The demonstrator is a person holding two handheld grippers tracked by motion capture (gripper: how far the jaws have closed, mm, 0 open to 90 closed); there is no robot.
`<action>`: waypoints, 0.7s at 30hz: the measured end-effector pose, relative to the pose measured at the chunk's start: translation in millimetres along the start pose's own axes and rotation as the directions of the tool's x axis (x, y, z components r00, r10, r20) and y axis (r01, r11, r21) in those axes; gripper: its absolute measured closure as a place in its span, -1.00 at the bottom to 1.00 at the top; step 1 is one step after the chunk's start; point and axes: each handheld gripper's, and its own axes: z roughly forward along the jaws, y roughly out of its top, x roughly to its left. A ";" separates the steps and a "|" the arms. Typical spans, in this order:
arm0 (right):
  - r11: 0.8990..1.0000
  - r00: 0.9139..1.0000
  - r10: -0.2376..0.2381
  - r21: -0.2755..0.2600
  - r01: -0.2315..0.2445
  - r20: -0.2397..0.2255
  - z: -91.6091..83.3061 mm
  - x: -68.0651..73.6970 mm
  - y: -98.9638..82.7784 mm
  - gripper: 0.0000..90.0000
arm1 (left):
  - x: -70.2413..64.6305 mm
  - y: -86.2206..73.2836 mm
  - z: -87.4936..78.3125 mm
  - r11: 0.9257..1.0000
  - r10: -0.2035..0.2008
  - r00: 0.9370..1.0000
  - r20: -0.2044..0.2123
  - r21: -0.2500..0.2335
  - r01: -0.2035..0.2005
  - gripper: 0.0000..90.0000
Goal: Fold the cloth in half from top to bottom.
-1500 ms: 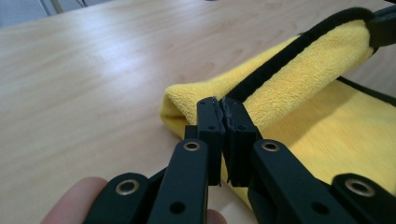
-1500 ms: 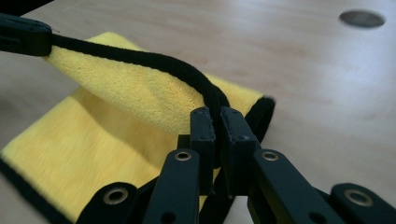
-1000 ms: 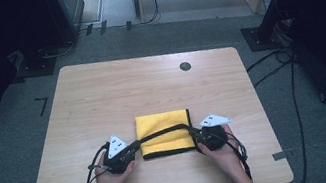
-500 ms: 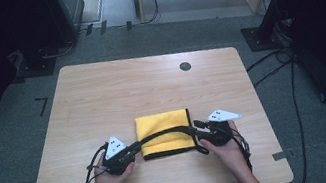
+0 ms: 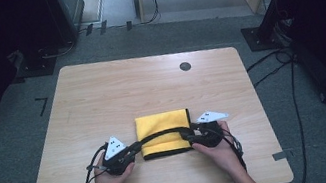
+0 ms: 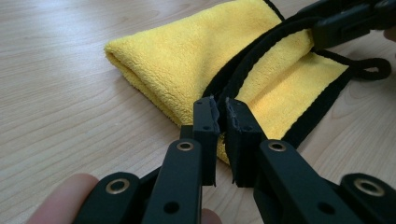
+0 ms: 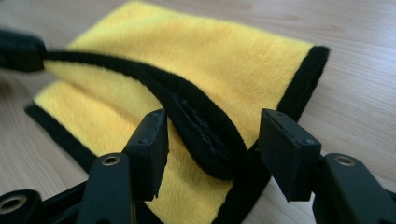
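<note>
Left gripper view, lower middle of the frame: the left gripper (image 6: 223, 109) is clenched on the black-bound edge of the yellow cloth (image 6: 187, 60), its two pads pressed together on the trim. From that pinch the edge runs up and to the right toward the other gripper, dark at the upper right corner. A fingertip shows at the lower left.

In the right gripper view the right gripper (image 7: 212, 135) stands released: its jaws have just been opening, and the black hem lies between them with a gap to the right pad; it lies close against the left one, and whether they touch I cannot tell. The hem rises to the upper left, where the left gripper holds it.

In the high view the left gripper (image 5: 133, 151) sits at the cloth's lower left corner and the right gripper (image 5: 190, 136) at its lower right, a hand behind each. The yellow cloth (image 5: 163, 124) lies folded just below the frame's centre, on the wooden table (image 5: 150, 88), near its lower edge. A small dark round cap (image 5: 185, 66) sits on the table farther up, well apart from the cloth.
</note>
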 end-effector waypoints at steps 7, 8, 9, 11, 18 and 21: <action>0.990 0.990 -0.142 -0.009 0.142 0.011 -6.8 8.1 -1.5 0.78 | -1.2 2.9 -3.6 1.000 -0.002 1.000 0.013 -0.016 0.002 0.88; 0.987 0.988 -0.157 -0.019 0.157 0.010 -10.7 5.8 -1.3 0.79 | -3.1 5.4 -6.1 1.000 0.012 1.000 0.028 -0.028 -0.011 0.89; 0.987 0.988 -0.157 -0.019 0.157 0.010 -10.7 5.8 -1.3 0.79 | -3.1 5.4 -6.1 1.000 0.012 1.000 0.028 -0.028 -0.011 0.89; 0.986 0.986 -0.165 -0.025 0.165 0.000 -17.4 4.0 -1.2 0.76 | -7.8 7.8 -9.9 0.998 0.050 0.998 0.043 -0.037 -0.048 0.89; 0.974 0.978 -0.204 0.086 0.208 -0.049 -14.7 -3.9 -12.4 0.46 | -11.1 -0.7 -2.9 0.991 0.111 0.990 0.082 0.065 -0.117 0.84; 0.984 0.981 -0.152 0.073 0.161 -0.117 -22.3 -11.8 -13.7 0.14 | -5.3 1.0 -8.2 0.998 0.055 0.990 0.132 0.023 -0.058 0.66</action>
